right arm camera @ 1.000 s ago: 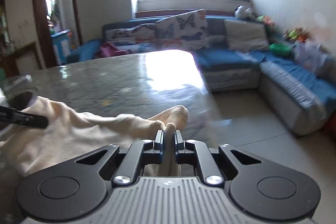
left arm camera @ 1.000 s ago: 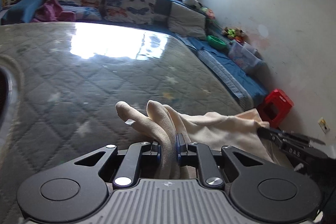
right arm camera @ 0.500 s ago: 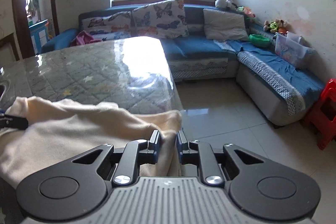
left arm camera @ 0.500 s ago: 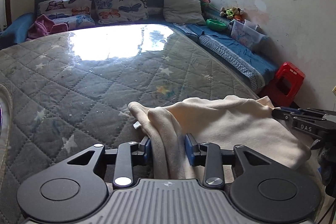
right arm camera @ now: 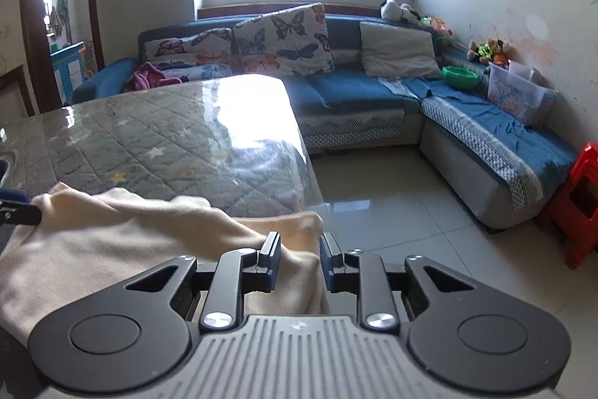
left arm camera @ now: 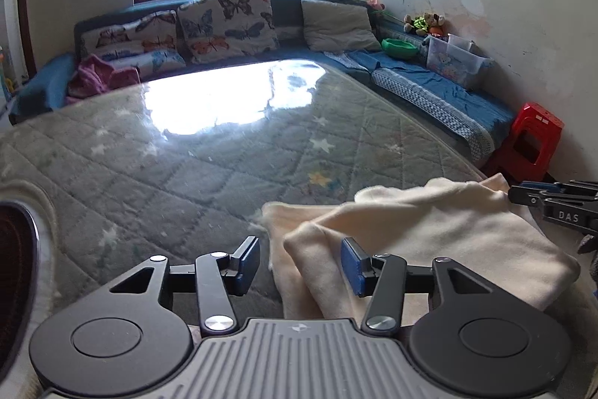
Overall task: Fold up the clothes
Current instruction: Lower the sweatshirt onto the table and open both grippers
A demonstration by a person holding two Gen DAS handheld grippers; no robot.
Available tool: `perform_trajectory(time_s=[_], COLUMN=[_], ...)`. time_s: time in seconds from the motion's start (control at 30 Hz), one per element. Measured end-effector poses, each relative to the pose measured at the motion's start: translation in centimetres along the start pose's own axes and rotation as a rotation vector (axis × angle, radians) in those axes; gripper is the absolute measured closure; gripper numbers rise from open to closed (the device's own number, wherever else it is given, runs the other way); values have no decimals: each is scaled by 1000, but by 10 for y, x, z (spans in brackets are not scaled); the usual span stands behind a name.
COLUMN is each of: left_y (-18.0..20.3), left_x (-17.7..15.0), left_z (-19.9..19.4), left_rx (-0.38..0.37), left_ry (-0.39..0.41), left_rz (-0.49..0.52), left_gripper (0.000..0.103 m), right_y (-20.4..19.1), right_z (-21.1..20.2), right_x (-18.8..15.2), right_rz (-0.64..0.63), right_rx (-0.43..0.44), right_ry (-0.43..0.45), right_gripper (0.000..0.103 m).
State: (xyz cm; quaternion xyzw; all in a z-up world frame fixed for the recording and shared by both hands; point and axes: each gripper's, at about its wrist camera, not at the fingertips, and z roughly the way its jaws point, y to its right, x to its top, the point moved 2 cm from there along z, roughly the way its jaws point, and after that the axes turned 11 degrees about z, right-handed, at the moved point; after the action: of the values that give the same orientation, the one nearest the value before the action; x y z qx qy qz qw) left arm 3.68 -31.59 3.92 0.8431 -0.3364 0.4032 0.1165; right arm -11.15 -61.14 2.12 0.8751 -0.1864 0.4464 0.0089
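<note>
A cream garment (left arm camera: 429,234) lies folded on the near right corner of the quilted grey table cover (left arm camera: 187,174). My left gripper (left arm camera: 301,262) is at its left end with the jaws opening. A fold of the cloth lies between the blue pads (left arm camera: 353,266), and the left pad stands apart from it. My right gripper (right arm camera: 301,260) is at the garment's (right arm camera: 130,249) right corner by the table edge, its jaws opening too, with loose cloth between them. Each gripper shows at the edge of the other's view: the right gripper (left arm camera: 560,208), the left gripper (right arm camera: 18,212).
A blue corner sofa (right arm camera: 355,88) with butterfly cushions (left arm camera: 228,21) runs behind and right of the table. A red stool (left arm camera: 530,141) stands on the tiled floor (right arm camera: 392,197) to the right. A pink cloth (left arm camera: 97,77), green bowl (left arm camera: 400,47) and plastic box (left arm camera: 456,62) sit on the sofa.
Both pairs of jaws have spread off the cream cloth. The garment, held bunched and raised a second ago, has settled flat on the table. The left view has rolled level.
</note>
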Motion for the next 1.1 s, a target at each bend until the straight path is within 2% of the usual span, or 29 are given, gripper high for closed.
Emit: perform_trajectory(time_s=[0.07, 0.23, 0.43, 0.57, 0.83, 0.9, 0.97, 1.1], left_y=[-1, 4, 7, 5, 13, 16, 19, 17], left_x=[4, 11, 8, 6, 17, 18, 18, 16], left_z=[2, 14, 38, 41, 43, 48, 52, 46], left_rx=[0, 1, 14, 16, 36, 44, 58, 54], left_ry=[6, 1, -40, -47, -20, -25, -28, -23], left_rz=[-6, 14, 36, 31, 55, 75, 94, 78], left_gripper=[52, 52, 52, 52, 52, 52, 52, 52], right_y=[-4, -15, -18, -24, -47, -49, -47, -38], right_z=[2, 21, 31, 22, 31, 37, 40, 23], right_x=[2, 1, 1, 4, 6, 6, 6, 9], right_rz=[-6, -32, -52, -68, -120, -119, -117, -93], right_rx=[7, 3, -10, 9, 37, 26, 14, 27], right_ry=[-1, -33, -42, -20, -32, -48, -48, -35], right_gripper=[69, 68, 64, 54, 45, 42, 35, 29])
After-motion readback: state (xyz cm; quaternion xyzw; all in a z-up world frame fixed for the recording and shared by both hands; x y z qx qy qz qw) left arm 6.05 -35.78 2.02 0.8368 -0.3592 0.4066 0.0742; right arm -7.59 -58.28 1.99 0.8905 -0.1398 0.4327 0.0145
